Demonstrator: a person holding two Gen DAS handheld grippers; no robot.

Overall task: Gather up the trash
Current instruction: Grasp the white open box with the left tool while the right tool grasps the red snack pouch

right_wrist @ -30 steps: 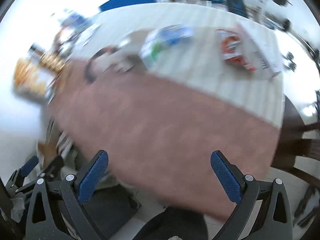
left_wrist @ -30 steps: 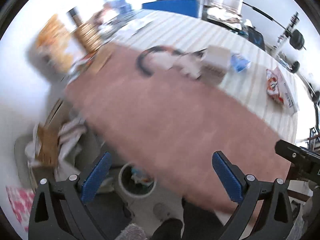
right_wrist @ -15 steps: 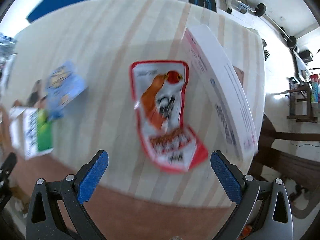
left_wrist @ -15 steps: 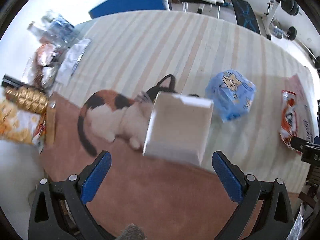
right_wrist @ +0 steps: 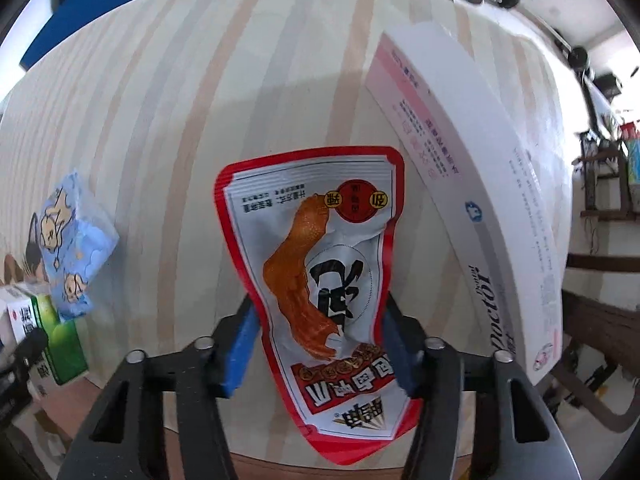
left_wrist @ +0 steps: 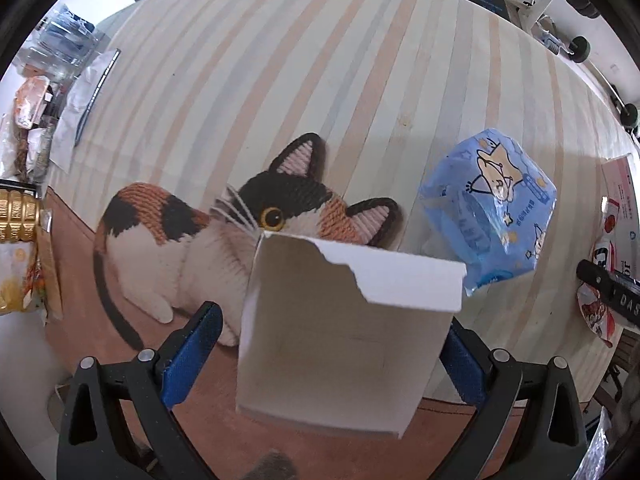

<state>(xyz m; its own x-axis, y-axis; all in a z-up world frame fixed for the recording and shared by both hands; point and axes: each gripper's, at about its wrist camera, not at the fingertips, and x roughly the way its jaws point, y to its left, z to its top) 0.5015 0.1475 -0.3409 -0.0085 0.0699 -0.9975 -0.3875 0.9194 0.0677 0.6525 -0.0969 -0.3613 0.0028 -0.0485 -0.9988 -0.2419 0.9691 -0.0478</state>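
Note:
In the left wrist view a torn white carton (left_wrist: pixel 344 332) stands between the blue pads of my left gripper (left_wrist: pixel 328 356); the left pad stands apart from it and the right pad is half hidden behind it. In the right wrist view my right gripper (right_wrist: pixel 320 344) has closed on a red and white snack pouch (right_wrist: pixel 320 276) lying on the striped tablecloth (right_wrist: pixel 200 100); both pads press its sides. The carton's green printed side (right_wrist: pixel 48 340) shows at the left edge of that view.
A blue tissue pack (left_wrist: pixel 492 216) lies right of the carton, also in the right wrist view (right_wrist: pixel 72 240). A cat-shaped mat (left_wrist: pixel 192 248) lies behind the carton. A long white box (right_wrist: pixel 480 200) lies right of the pouch. Snack bags (left_wrist: pixel 20 240) crowd the left table edge.
Both grippers dropped from above the table edge down to the table. The left one came around the carton. The right one's jaws narrowed and closed on the pouch.

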